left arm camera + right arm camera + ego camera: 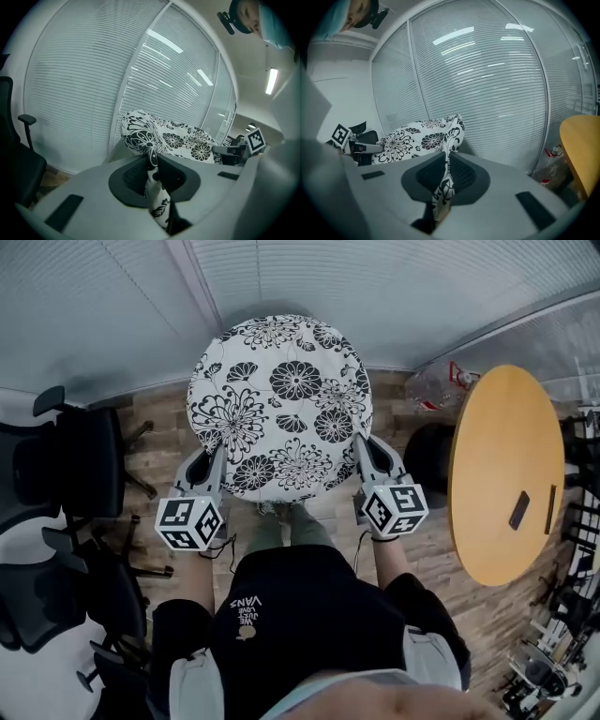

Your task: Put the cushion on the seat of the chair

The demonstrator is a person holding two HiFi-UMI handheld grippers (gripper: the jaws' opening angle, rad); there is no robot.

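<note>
Here the round flowered cushion [281,404] hangs in the air at 12 o'clock from the person, gripped by its near edge and clear of any seat. The left gripper [211,463] pinches the cushion's rim at about 7 o'clock, the right gripper [364,454] at about 4 o'clock.

The head view shows the whole disc and both marker cubes, but not how the jaws meet the cloth. The left gripper view fills that in: its jaws stand nearly together with a fold of black-and-white fabric squeezed between them, the cushion bulging beyond. The right gripper view shows the same, a thin flap of cloth clamped between its closed jaws.

Only the head view shows the office chairs [66,474] at 9 o'clock on the wooden floor [159,427], well apart from the cushion. A round table [502,474] sits at 3 o'clock with a small dark object [518,510] on it. The right gripper view catches just its edge; the left gripper view shows none of it. Window blinds [84,84] fill the background of both gripper views.
</note>
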